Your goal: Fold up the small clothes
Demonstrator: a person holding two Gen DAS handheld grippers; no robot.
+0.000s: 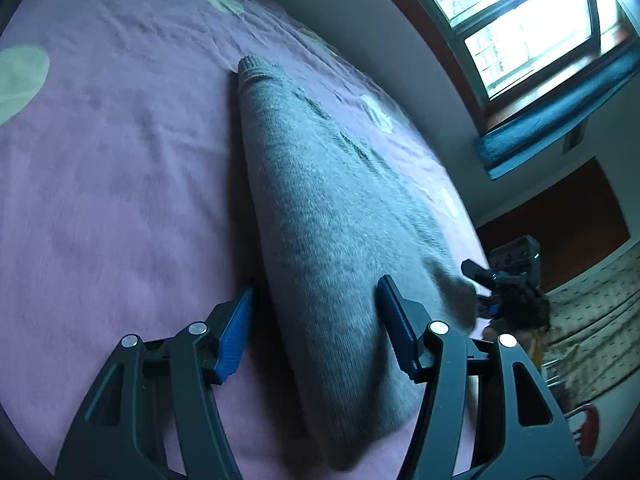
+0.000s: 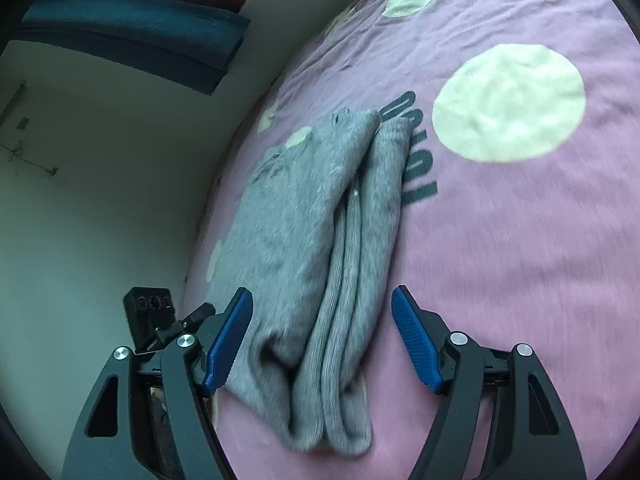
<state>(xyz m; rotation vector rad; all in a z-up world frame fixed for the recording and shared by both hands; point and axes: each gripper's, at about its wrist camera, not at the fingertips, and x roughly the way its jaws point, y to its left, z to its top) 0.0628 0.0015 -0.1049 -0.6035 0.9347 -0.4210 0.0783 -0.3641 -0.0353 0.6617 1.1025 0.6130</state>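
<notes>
A grey knit garment [image 1: 320, 216] lies folded lengthwise on the pink bed sheet [image 1: 120, 184], its ribbed cuff at the far end. My left gripper [image 1: 316, 296] is open, its blue pads either side of the near end of the garment, not closed on it. In the right wrist view the same garment [image 2: 320, 240] shows several stacked folds with ribbed edges. My right gripper [image 2: 322, 304] is open, its fingers astride the garment's near end. The right gripper also shows in the left wrist view [image 1: 492, 284] at the garment's far right corner.
The pink sheet [image 2: 520, 260] has pale round spots [image 2: 508, 102] and dark lettering [image 2: 412, 152]. The bed edge runs beside a pale wall [image 2: 100, 200]. A window [image 1: 520, 20] with a blue cushion [image 1: 552, 120] on the sill is beyond the bed.
</notes>
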